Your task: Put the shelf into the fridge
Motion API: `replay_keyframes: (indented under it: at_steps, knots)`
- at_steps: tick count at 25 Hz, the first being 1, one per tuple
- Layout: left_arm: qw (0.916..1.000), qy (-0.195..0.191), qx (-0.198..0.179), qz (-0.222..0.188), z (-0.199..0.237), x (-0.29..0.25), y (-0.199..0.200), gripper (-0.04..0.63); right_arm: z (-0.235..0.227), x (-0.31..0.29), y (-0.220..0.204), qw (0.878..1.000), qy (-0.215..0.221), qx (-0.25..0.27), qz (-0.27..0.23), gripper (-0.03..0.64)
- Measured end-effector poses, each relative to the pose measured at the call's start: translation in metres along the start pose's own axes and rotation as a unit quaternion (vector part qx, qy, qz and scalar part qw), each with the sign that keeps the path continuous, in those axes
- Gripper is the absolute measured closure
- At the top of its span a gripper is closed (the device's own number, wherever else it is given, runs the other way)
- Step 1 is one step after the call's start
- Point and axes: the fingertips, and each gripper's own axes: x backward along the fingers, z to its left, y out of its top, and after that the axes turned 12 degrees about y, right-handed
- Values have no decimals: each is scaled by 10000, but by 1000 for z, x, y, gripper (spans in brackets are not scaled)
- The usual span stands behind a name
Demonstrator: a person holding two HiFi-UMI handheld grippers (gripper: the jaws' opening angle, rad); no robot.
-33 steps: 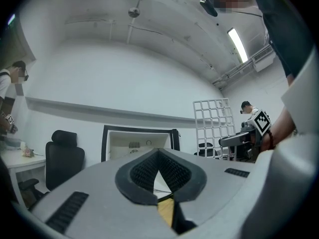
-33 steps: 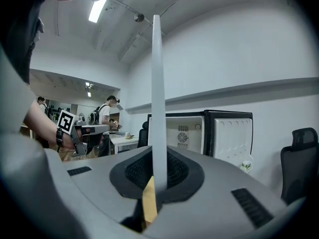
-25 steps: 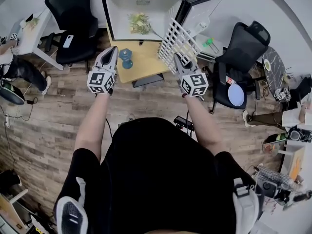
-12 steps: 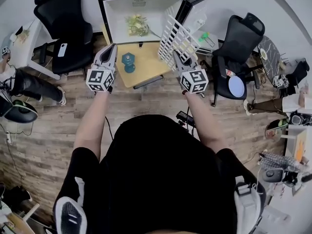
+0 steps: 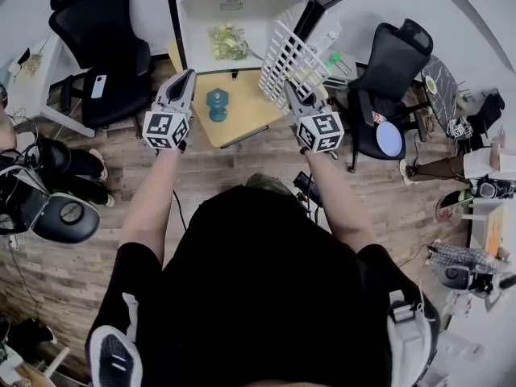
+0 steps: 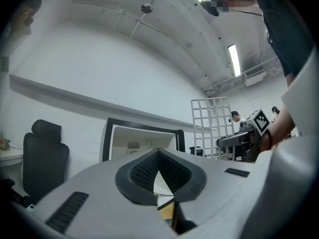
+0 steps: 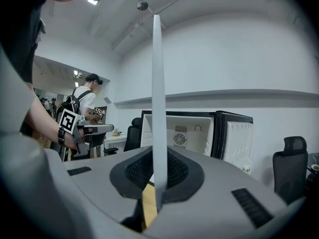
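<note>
The white wire shelf (image 5: 294,55) stands tilted on edge in front of the open fridge (image 5: 234,2), by its right wall and open door (image 5: 330,10). My right gripper (image 5: 292,95) is shut on the shelf's lower edge. In the right gripper view the shelf (image 7: 157,93) shows edge-on as a thin white bar rising from the closed jaws, with the fridge (image 7: 189,133) behind. My left gripper (image 5: 181,87) is held left of it, shut and holding nothing. The left gripper view shows the shelf grid (image 6: 212,126) at the right.
A low wooden table (image 5: 250,111) stands before the fridge with a blue dumbbell (image 5: 218,103) on it. Leafy greens (image 5: 228,40) lie inside the fridge. Black office chairs stand at the left (image 5: 105,47) and right (image 5: 395,63). Another chair (image 5: 64,216) is at the far left.
Both grippers and the shelf have held nearly the same pose, shifting slightly toward the fridge. At the far left a person and a chair have moved.
</note>
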Motion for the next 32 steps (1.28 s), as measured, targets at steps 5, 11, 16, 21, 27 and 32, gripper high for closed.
replay_keyframes:
  at_steps: [5,11,16,21,27,32]
  knots:
    - [10000,-2,36,-51,3,-3,3,577,0,-11,7,10000,49,35,-50,578]
    - [10000,26,54,38,6,-8,-4,577,-3,-25,13,9998,120,-58,-159,578]
    - [9999,76,53,94,9,-18,-8,577,-11,-39,14,9990,208,-249,-309,578]
    - [9998,162,62,114,14,-27,-12,577,-25,-49,24,9916,177,-978,-828,578]
    - [9995,225,45,212,17,-35,-18,577,-44,-59,36,9737,144,-1799,-1389,578]
    - [9993,283,15,240,22,-39,-19,577,-56,-67,41,9444,155,-2687,-1891,579]
